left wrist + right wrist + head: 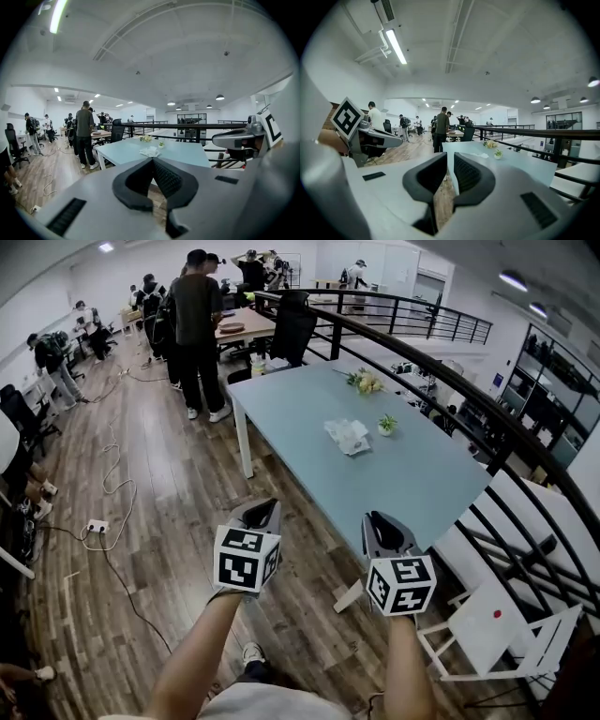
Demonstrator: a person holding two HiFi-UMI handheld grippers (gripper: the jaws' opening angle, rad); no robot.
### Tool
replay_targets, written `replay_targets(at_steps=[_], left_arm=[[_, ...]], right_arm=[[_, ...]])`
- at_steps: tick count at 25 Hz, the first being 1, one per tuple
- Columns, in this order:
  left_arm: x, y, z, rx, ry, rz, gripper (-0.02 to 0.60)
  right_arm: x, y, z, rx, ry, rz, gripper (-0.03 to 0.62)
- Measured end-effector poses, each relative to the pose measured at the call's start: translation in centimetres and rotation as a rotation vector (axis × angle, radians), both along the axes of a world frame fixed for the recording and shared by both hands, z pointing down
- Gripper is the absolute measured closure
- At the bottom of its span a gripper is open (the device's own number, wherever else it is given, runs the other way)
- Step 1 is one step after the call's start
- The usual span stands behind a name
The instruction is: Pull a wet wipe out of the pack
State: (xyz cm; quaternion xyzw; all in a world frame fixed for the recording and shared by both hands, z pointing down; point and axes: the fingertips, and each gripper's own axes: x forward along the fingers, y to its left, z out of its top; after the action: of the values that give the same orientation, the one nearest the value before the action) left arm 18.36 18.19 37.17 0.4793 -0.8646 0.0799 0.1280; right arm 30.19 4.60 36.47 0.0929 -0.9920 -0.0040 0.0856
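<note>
The wet wipe pack (348,436), a crumpled whitish packet, lies in the middle of the pale blue table (412,479), beside a small potted plant (386,424). Both grippers hover side by side before the table's near corner, well short of the pack. My left gripper (261,508) is shut, its black pads meeting at the tips (152,160), with nothing held. My right gripper (380,518) shows a narrow gap between its pads (450,156), with nothing in it. The pack appears far ahead in the left gripper view (150,151) and in the right gripper view (482,155).
A bunch of flowers (364,381) lies at the table's far end. A black railing (469,399) runs along the table's right side, with a white chair (487,624) by it. Several people (199,324) stand beyond the table's far left. Cables and a power strip (97,526) lie on the wooden floor.
</note>
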Motion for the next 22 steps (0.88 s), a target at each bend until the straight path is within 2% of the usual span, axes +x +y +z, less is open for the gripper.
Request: replay_targets(at_steps=[7, 19, 22], left_arm=[[-5.9, 0.6, -0.3, 0.016, 0.03, 0.022, 0.589], [-12.6, 1.3, -0.4, -0.008, 0.056, 0.175, 0.589], [-13.7, 1.3, -0.4, -0.028, 0.042, 0.208, 0.586]], right_arm=[[-5.4, 0.8, -0.5, -0.005, 0.011, 0.034, 0.55], [-12.5, 2.9, -0.6, -0.049, 0.017, 0.098, 0.517], [-13.6, 3.2, -0.4, -0.052, 0.02, 0.113, 0.516]])
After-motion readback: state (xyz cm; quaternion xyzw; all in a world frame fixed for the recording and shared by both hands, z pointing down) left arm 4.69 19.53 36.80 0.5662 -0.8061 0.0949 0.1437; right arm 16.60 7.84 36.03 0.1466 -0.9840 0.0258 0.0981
